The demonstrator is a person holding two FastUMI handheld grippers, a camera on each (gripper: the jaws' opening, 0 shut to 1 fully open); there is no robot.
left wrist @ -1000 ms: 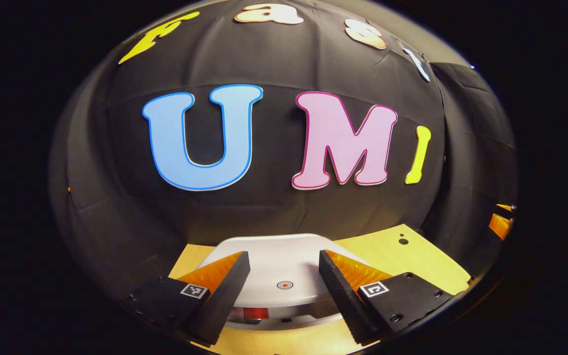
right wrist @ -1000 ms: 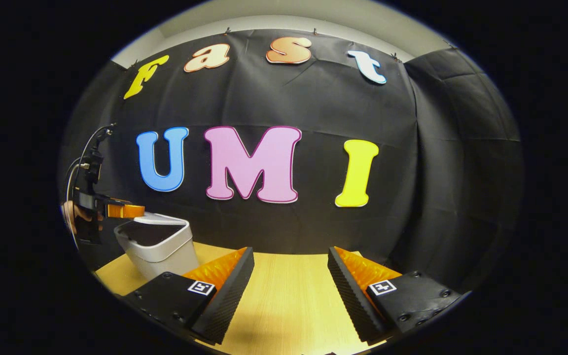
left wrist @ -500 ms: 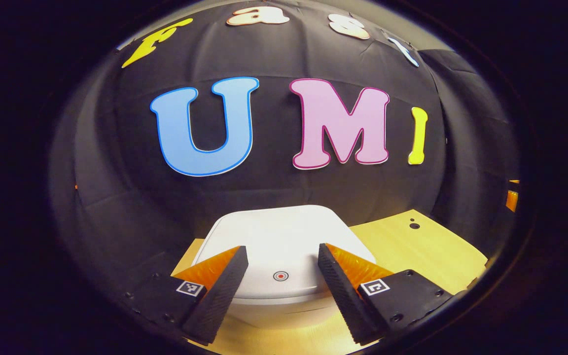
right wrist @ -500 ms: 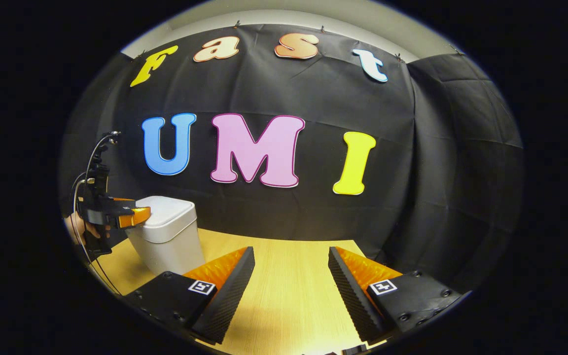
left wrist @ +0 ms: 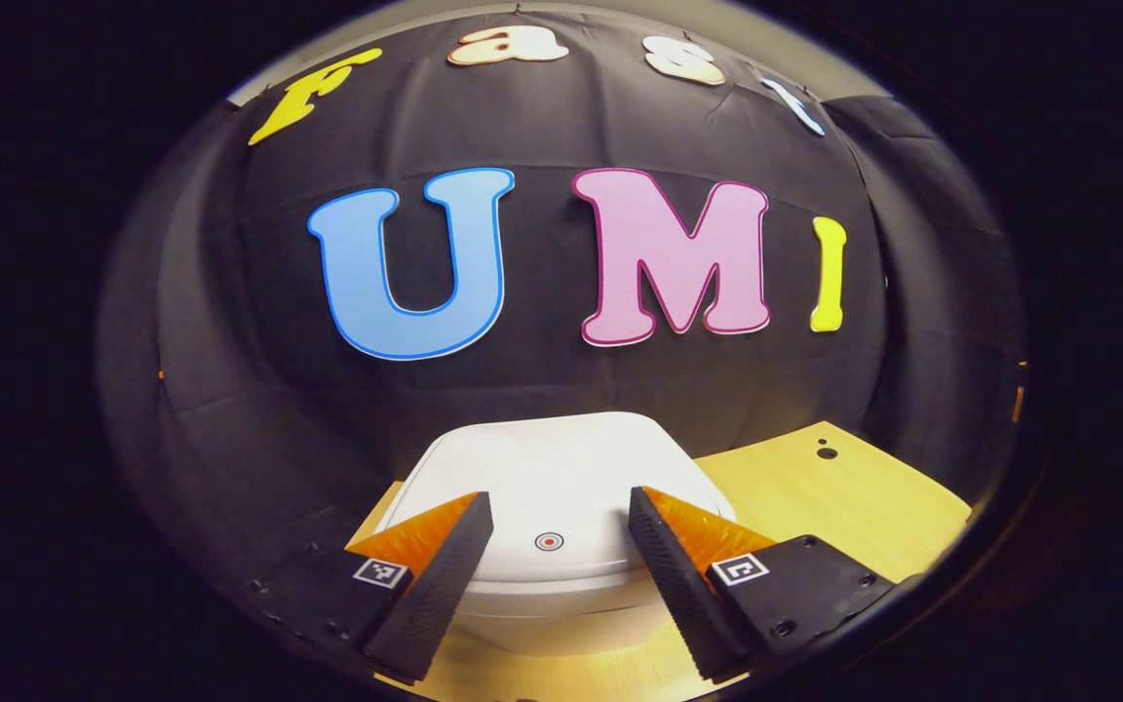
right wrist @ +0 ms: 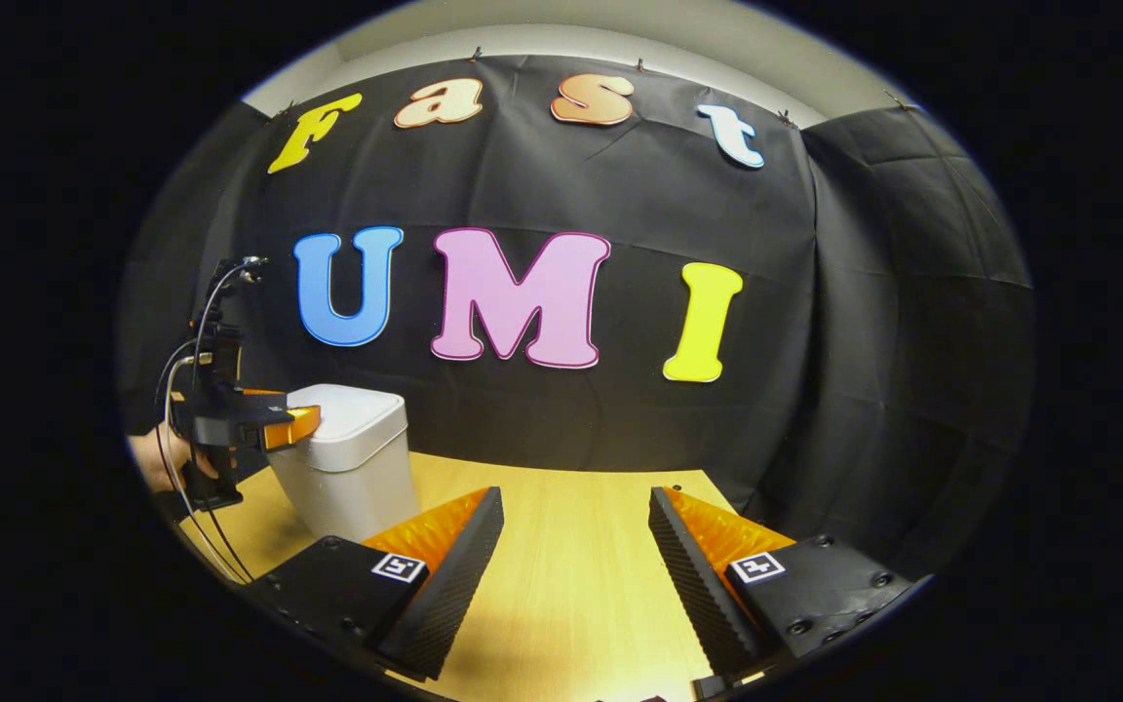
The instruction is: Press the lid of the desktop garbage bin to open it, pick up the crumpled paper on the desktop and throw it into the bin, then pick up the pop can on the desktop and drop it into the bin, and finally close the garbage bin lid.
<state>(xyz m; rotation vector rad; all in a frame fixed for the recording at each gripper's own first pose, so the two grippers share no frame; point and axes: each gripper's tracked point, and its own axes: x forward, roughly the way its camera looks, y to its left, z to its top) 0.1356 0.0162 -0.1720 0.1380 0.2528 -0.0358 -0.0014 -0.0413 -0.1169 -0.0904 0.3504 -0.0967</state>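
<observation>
The white desktop garbage bin stands just ahead of my left gripper, its lid down and flat, with a small red ring mark near the lid's front edge. My left gripper is open, its fingertips over the lid's front edge with nothing between them. In the right gripper view the same bin stands at the left of the wooden table, with the left gripper at its lid, held by a hand. My right gripper is open over bare tabletop.
The black cloth wall rises close behind the bin and wraps round the right side. A small dark hole marks the tabletop to the bin's right. A cable hangs from the left gripper.
The bin's lid went from raised to shut. My left gripper came down with it and now rests at the lid's front. My right gripper shifted slightly.
</observation>
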